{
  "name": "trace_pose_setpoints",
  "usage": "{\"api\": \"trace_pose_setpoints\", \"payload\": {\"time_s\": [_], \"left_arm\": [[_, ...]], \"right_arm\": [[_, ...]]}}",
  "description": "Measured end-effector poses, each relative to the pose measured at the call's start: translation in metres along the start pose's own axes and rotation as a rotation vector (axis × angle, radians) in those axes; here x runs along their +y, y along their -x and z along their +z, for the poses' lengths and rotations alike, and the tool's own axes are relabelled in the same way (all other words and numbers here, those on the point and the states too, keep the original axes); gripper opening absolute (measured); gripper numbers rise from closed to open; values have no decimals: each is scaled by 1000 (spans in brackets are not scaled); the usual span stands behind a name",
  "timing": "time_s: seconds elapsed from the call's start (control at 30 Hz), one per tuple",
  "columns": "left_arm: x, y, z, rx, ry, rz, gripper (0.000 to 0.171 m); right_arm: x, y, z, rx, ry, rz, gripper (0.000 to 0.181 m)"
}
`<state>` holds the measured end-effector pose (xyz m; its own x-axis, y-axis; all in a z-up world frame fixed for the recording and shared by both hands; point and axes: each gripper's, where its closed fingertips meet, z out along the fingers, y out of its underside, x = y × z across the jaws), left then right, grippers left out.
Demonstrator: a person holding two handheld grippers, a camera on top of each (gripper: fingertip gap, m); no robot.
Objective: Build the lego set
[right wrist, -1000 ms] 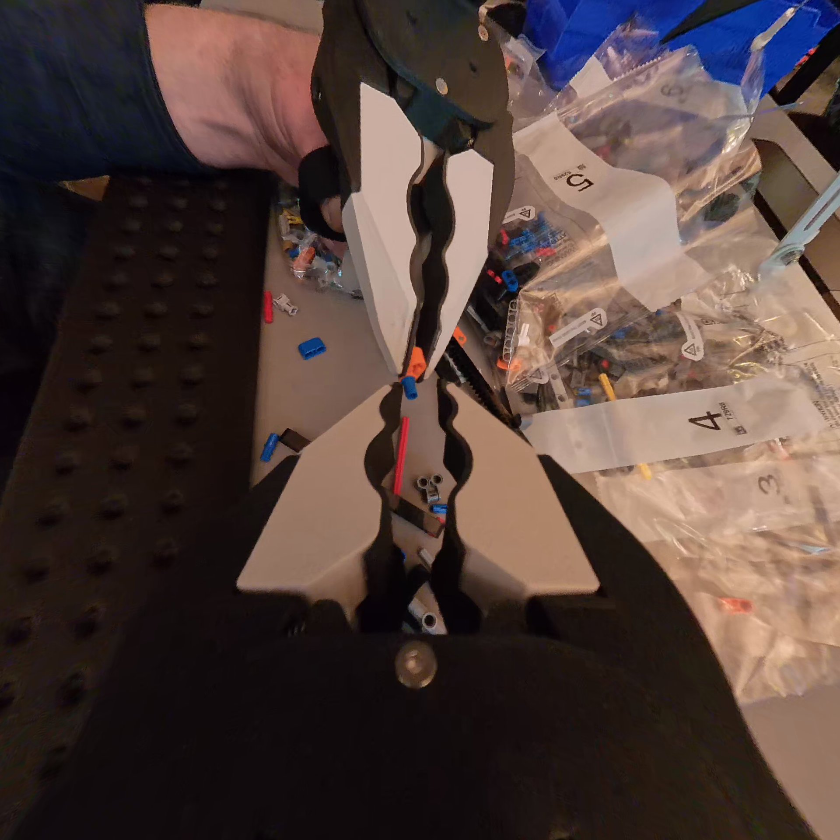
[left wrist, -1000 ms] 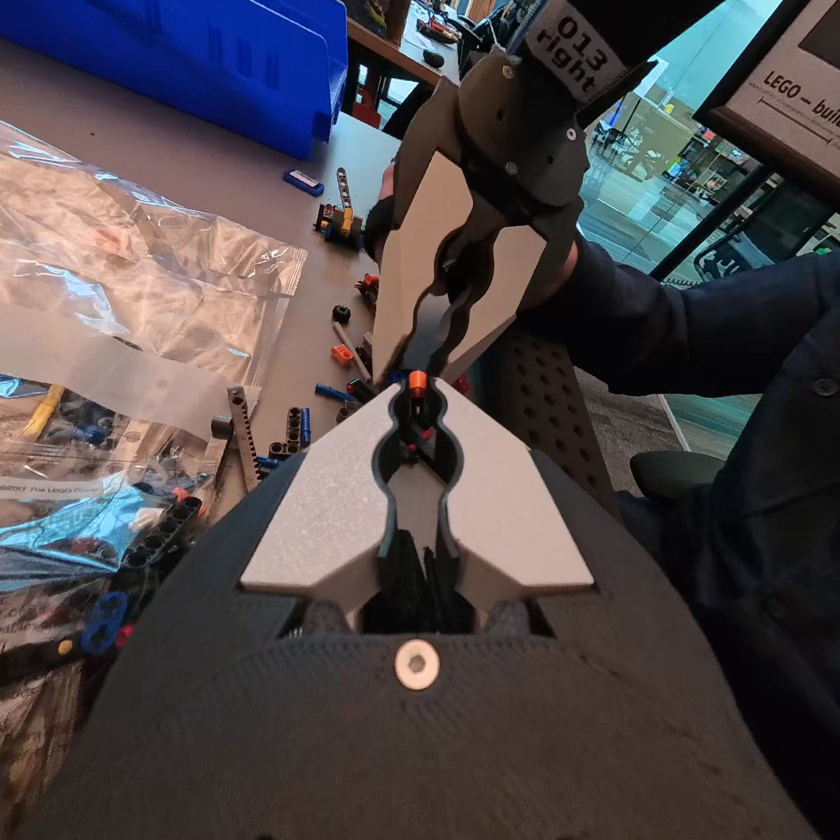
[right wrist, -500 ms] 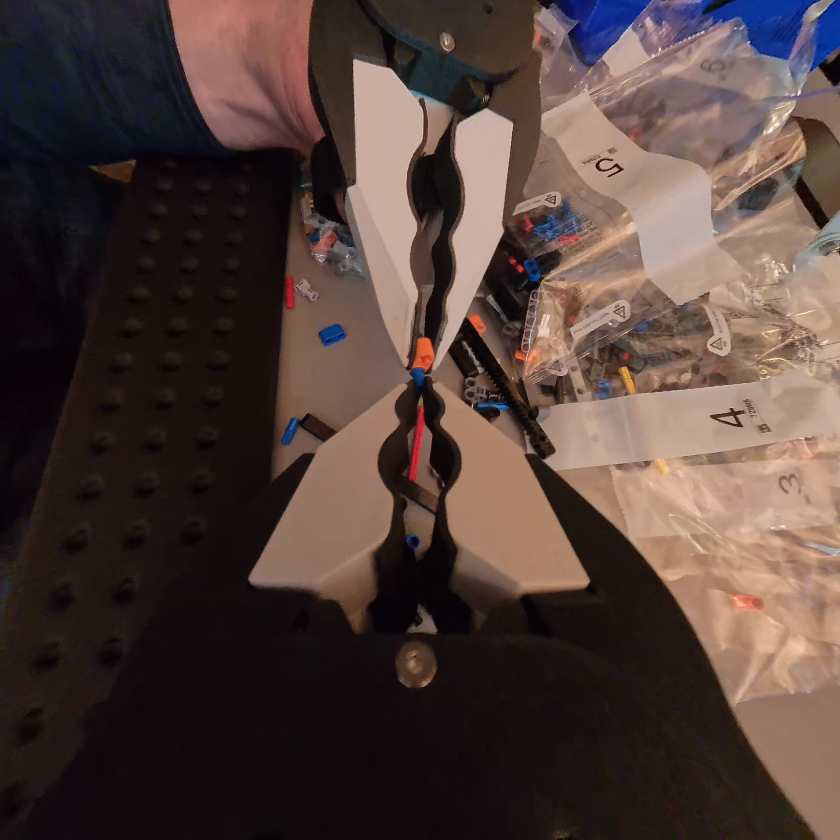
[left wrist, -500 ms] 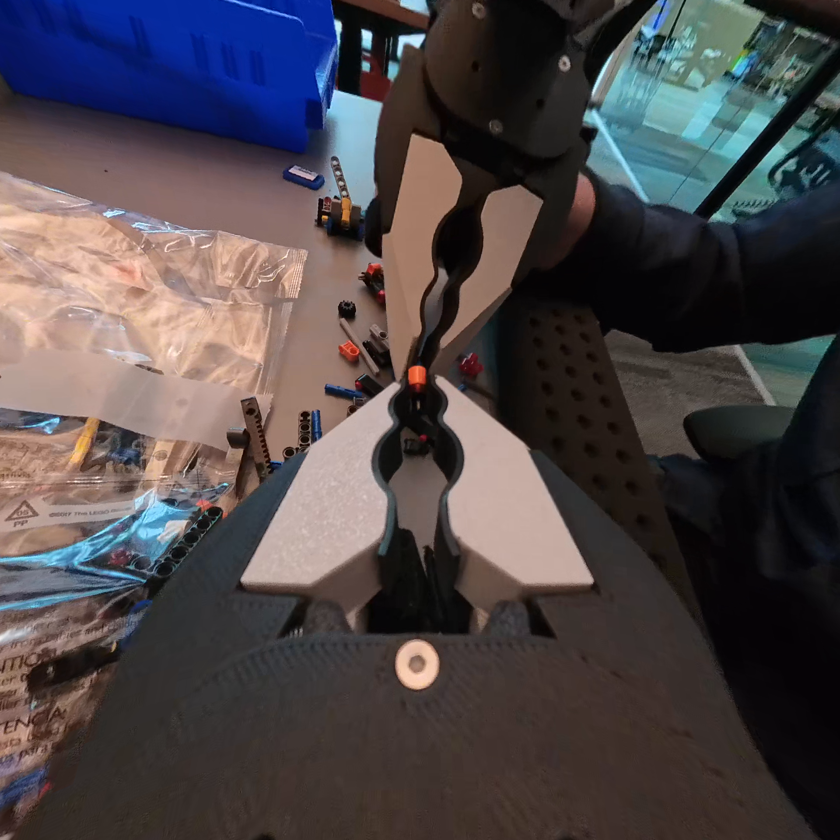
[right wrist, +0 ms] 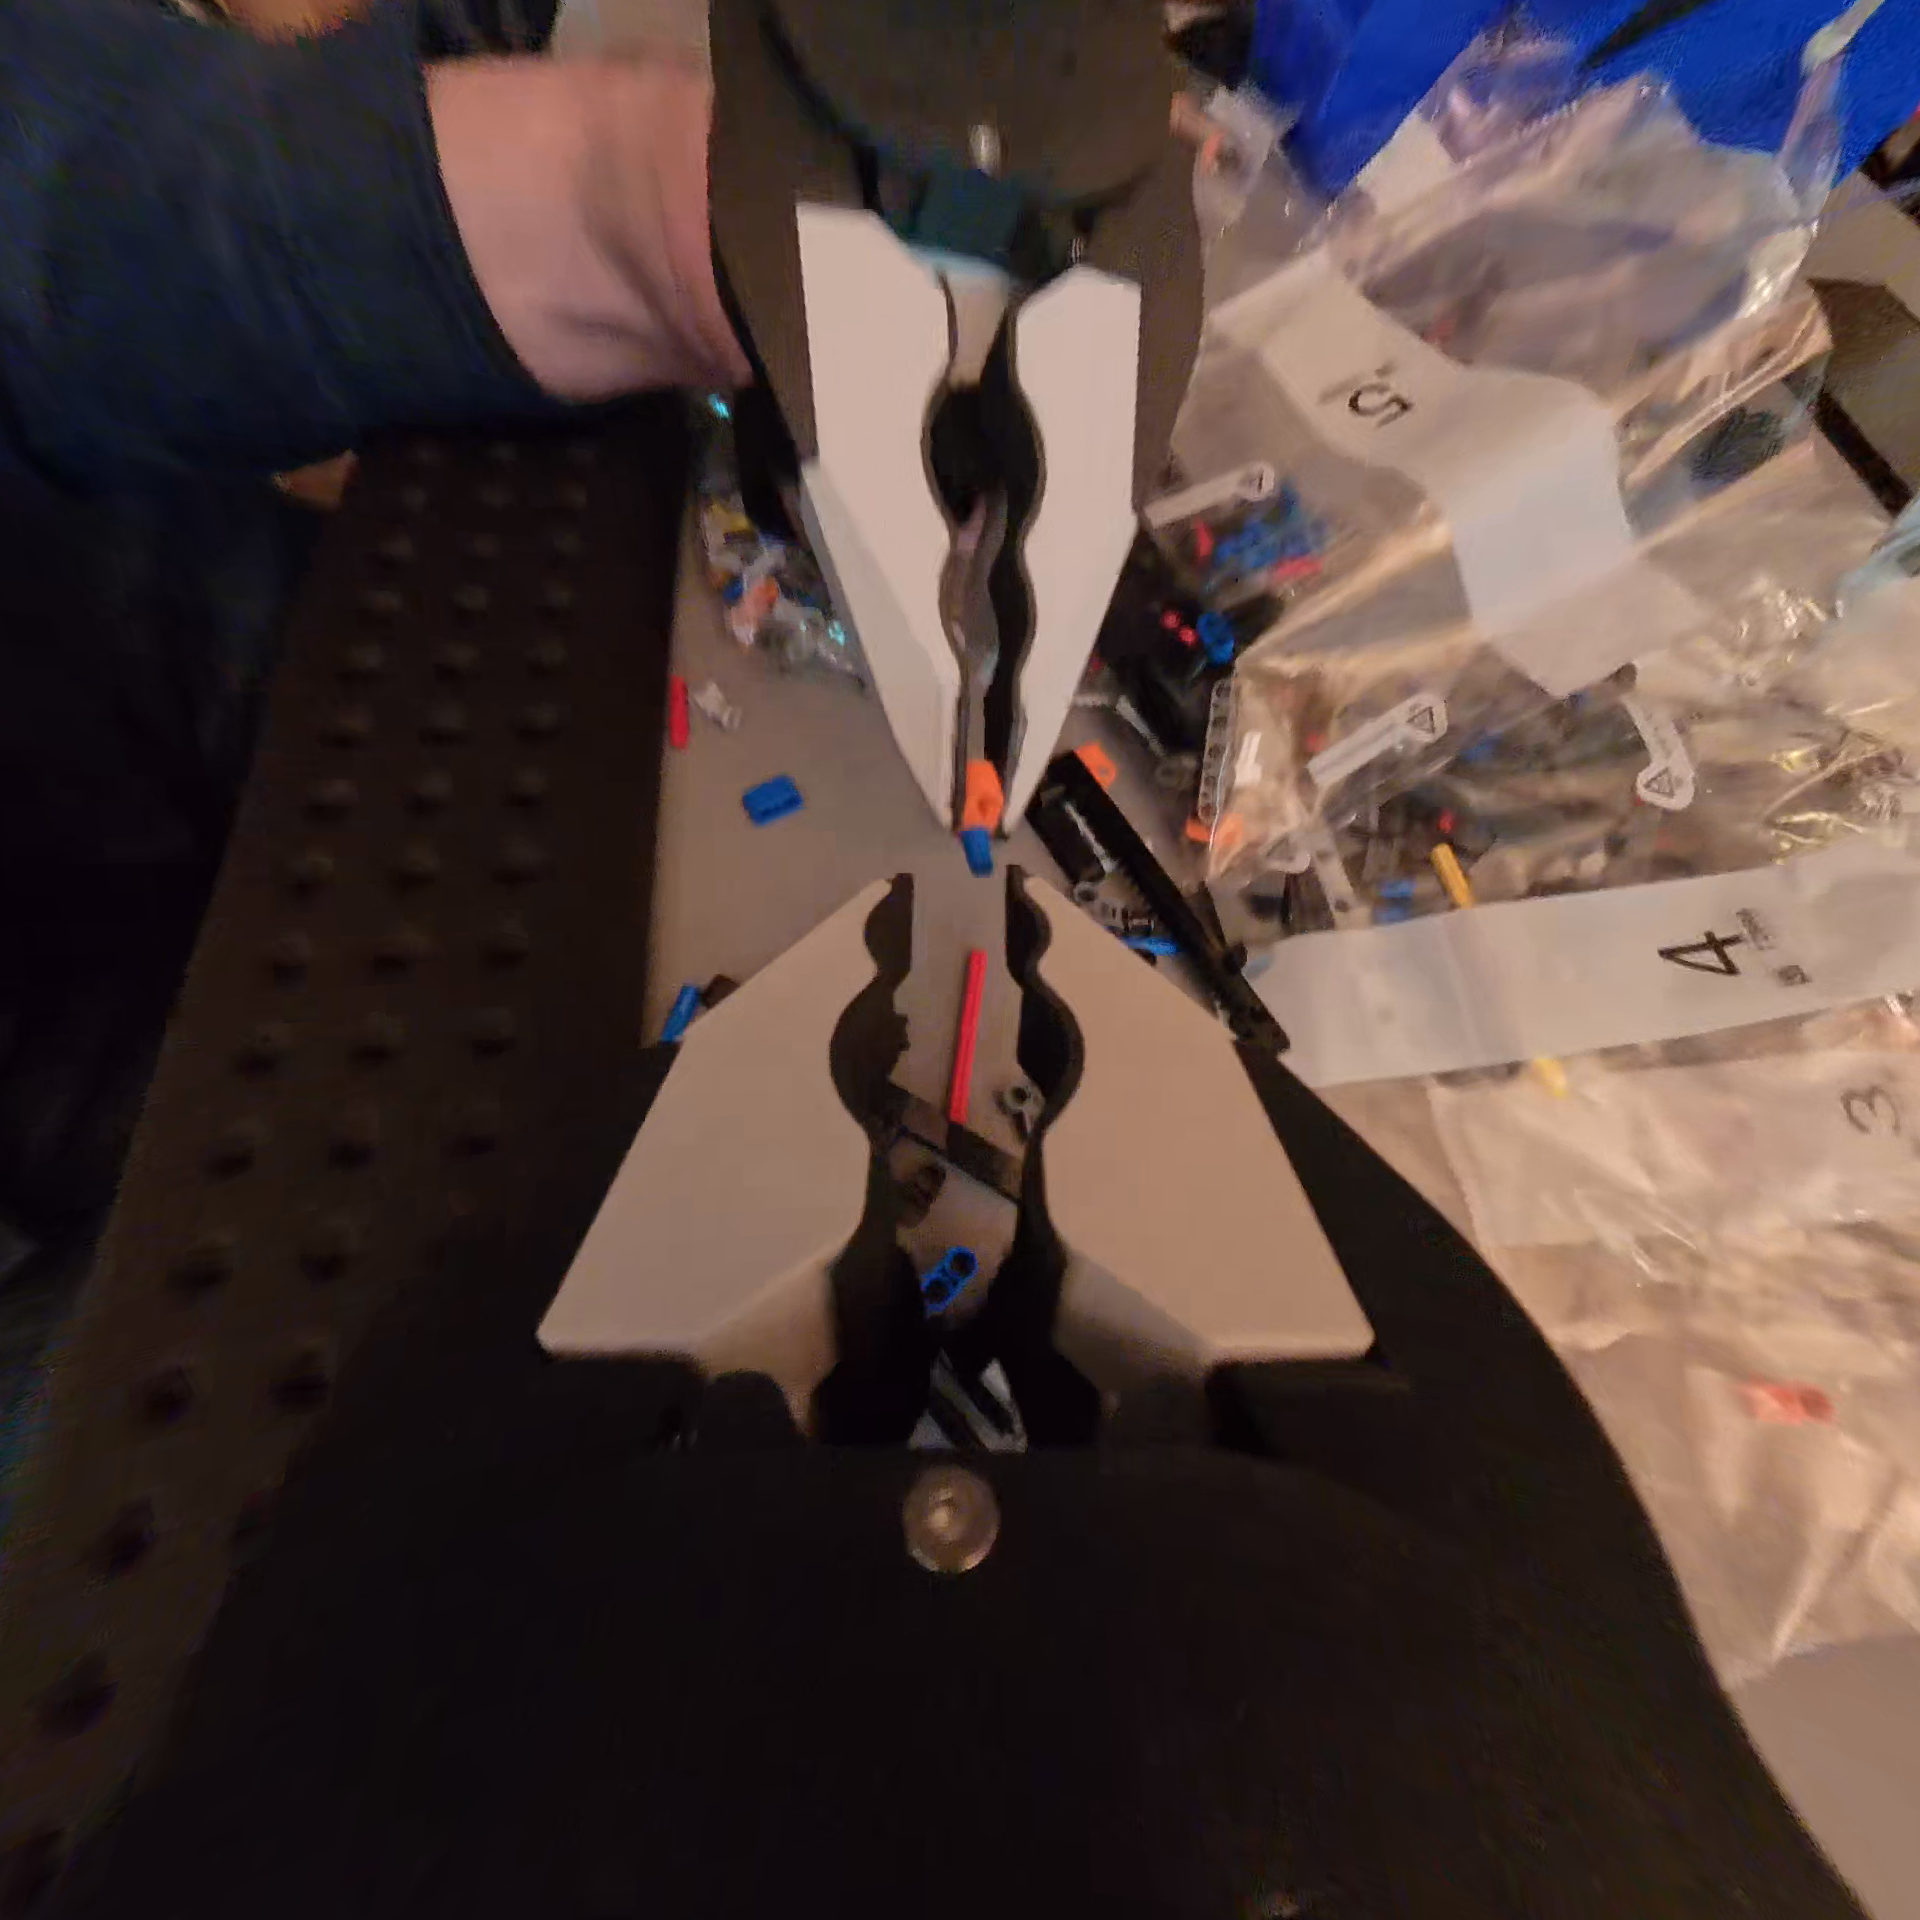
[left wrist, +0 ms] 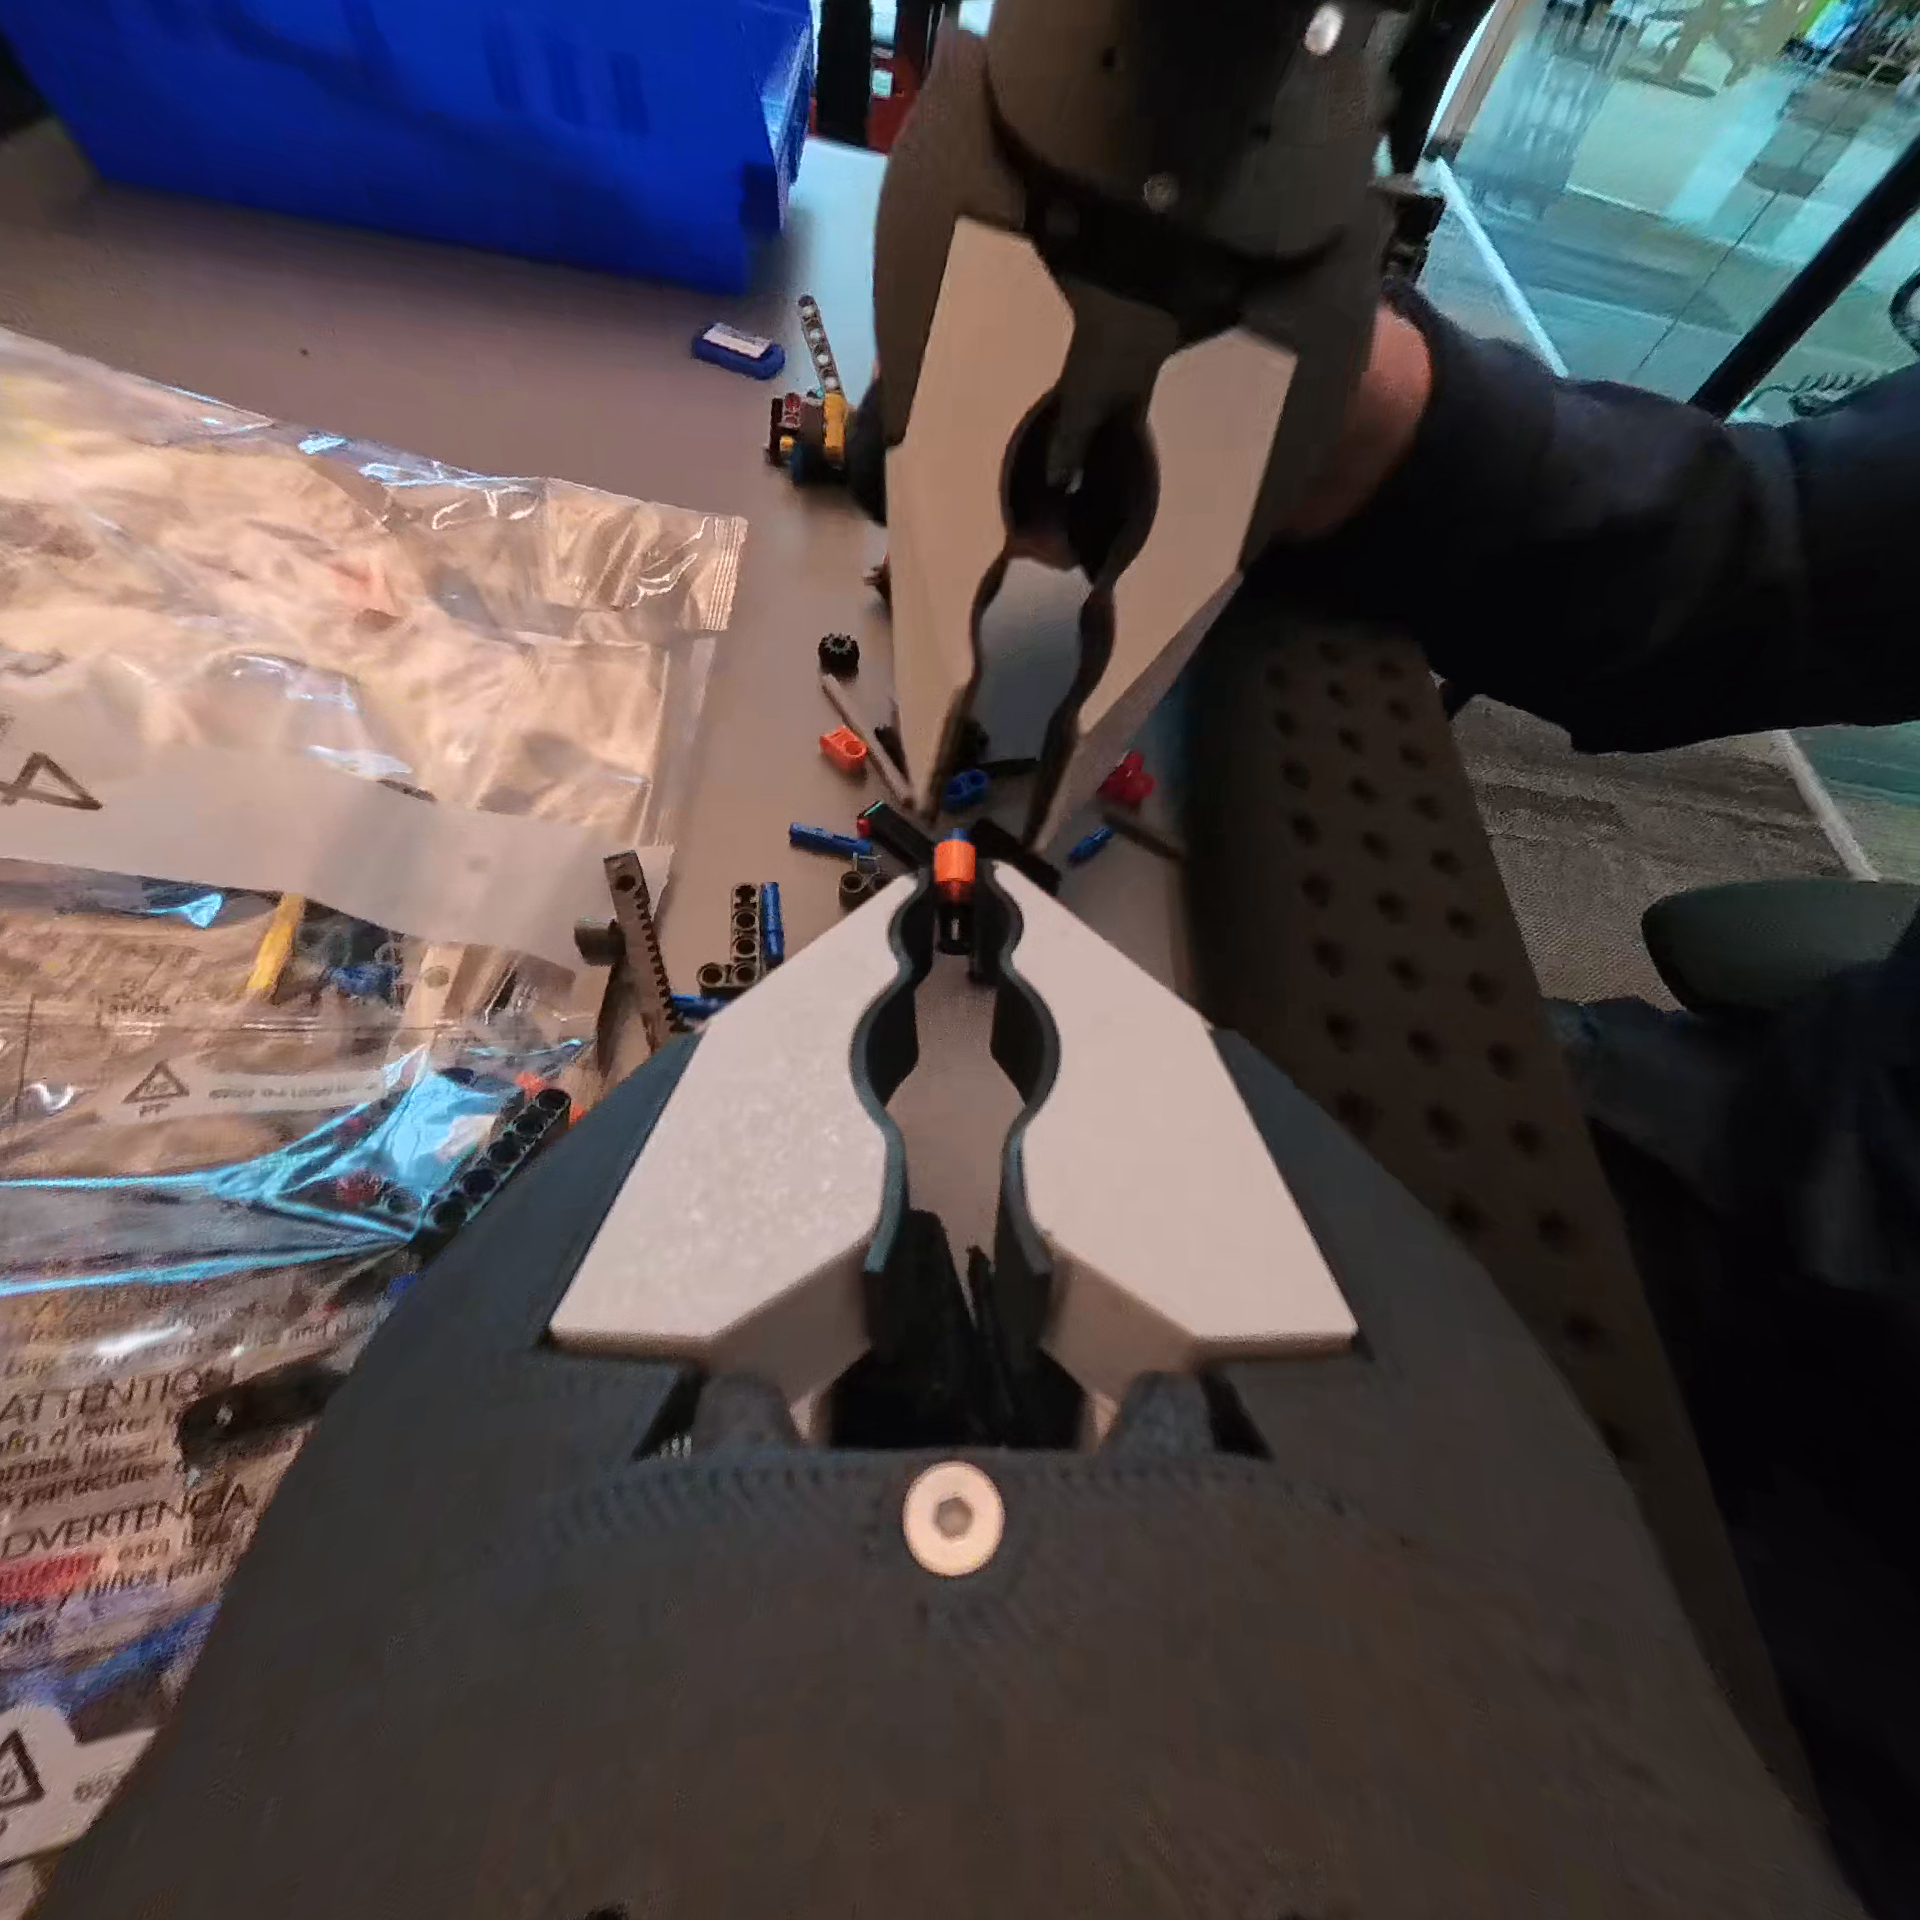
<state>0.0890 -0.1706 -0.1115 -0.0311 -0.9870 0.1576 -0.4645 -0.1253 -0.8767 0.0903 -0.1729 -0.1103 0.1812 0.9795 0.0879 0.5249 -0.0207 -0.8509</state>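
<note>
My left gripper (left wrist: 954,883) is shut on a small orange connector (left wrist: 953,862) with a blue pin in its far end. In the right wrist view the left gripper (right wrist: 982,826) comes in from above, holding the orange connector (right wrist: 982,802) with the blue pin (right wrist: 977,850) sticking out below it. My right gripper (right wrist: 958,883) is open and empty, its tips just short of the pin. It also shows in the left wrist view (left wrist: 987,821), jaws apart, right in front of the connector. Both are held a little above the table.
Clear bags of parts (left wrist: 312,644) (right wrist: 1558,727) lie to one side. Loose pieces are scattered on the table, among them a red axle (right wrist: 971,1029) and a black toothed beam (right wrist: 1143,914). A black studded plate (right wrist: 364,831) (left wrist: 1371,935) runs along the table's edge. A blue bin (left wrist: 416,125) stands at the back. Only a small space, under 4 cm, lies between the two pairs of fingers.
Half a second ago my right gripper was closed at the blue pin against the orange connector. It has opened and drawn back slightly. The pin stays in the connector.
</note>
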Motion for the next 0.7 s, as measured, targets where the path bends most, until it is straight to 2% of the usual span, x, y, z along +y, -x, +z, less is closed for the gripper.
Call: {"api": "trace_pose_setpoints", "payload": {"time_s": [0.07,0.3,0.57,0.7], "left_arm": [[2,0,3,2,11,-5,7],[1,-1,7,12,7,-23,7],[0,-3,8,29,3,-34,7],[7,-2,13,17,46,-29,8]], "right_arm": [[-5,0,1,4,-17,-7,11],[2,-4,7,76,49,-82,14],[9,-4,8,109,108,-155,3],[17,-3,11,122,177,-200,1]]}}
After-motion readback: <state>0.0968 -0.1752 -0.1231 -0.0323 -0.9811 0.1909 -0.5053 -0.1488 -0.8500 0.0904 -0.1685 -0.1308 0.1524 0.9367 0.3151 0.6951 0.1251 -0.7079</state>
